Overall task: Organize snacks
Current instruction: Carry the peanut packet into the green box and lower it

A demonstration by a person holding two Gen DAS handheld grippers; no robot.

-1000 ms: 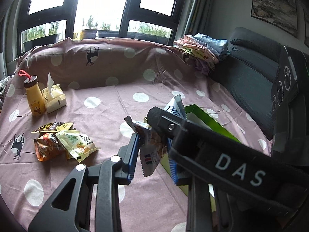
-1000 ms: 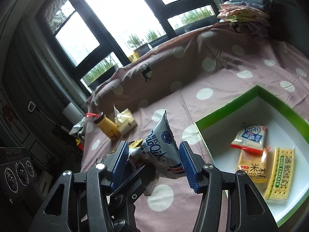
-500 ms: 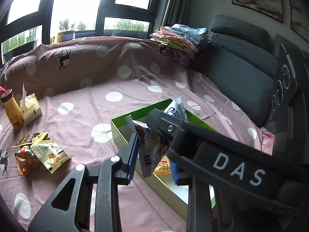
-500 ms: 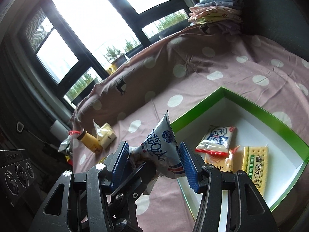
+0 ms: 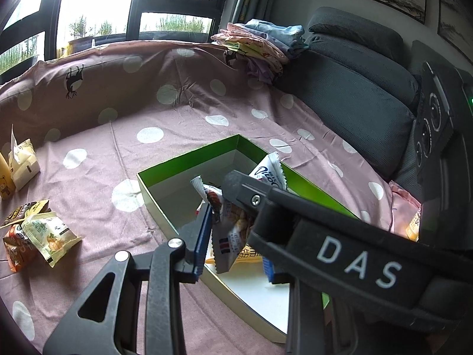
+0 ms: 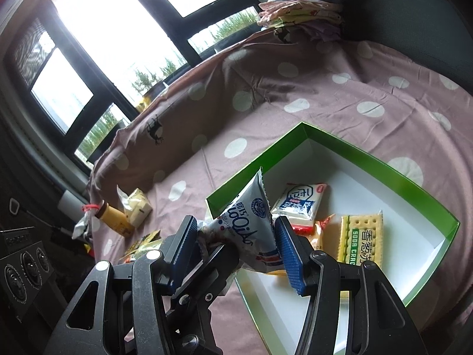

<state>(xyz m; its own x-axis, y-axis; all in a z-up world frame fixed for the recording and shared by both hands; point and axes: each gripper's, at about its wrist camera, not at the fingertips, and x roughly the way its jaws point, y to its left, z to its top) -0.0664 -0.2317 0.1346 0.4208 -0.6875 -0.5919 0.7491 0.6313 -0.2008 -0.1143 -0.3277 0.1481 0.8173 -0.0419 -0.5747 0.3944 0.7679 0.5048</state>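
My left gripper [image 5: 233, 251] is shut on a white snack packet with an orange picture [image 5: 232, 230], which hangs over the near part of the green-rimmed box [image 5: 189, 159]. My right gripper [image 6: 236, 244] is shut on a puffy white and blue snack packet [image 6: 248, 227] above the box's near corner [image 6: 224, 195]. In the left wrist view the right gripper's black body crosses in front and that packet's top [image 5: 267, 171] sticks out behind it. Inside the box lie a blue and white packet [image 6: 298, 204], a soda cracker pack [image 6: 360, 242] and a yellow packet [image 6: 320, 236], partly hidden.
Loose snack packets [image 5: 44, 233] lie on the pink dotted cloth [image 5: 118, 136] at the left, near a tissue pack [image 5: 22, 165] and a yellow bottle [image 6: 113, 216]. Folded clothes [image 5: 260, 44] sit on a dark sofa [image 5: 354, 88] behind the box.
Both grippers have swung to the right with their packets, from over the cloth to over the green box. Both grips look unchanged.
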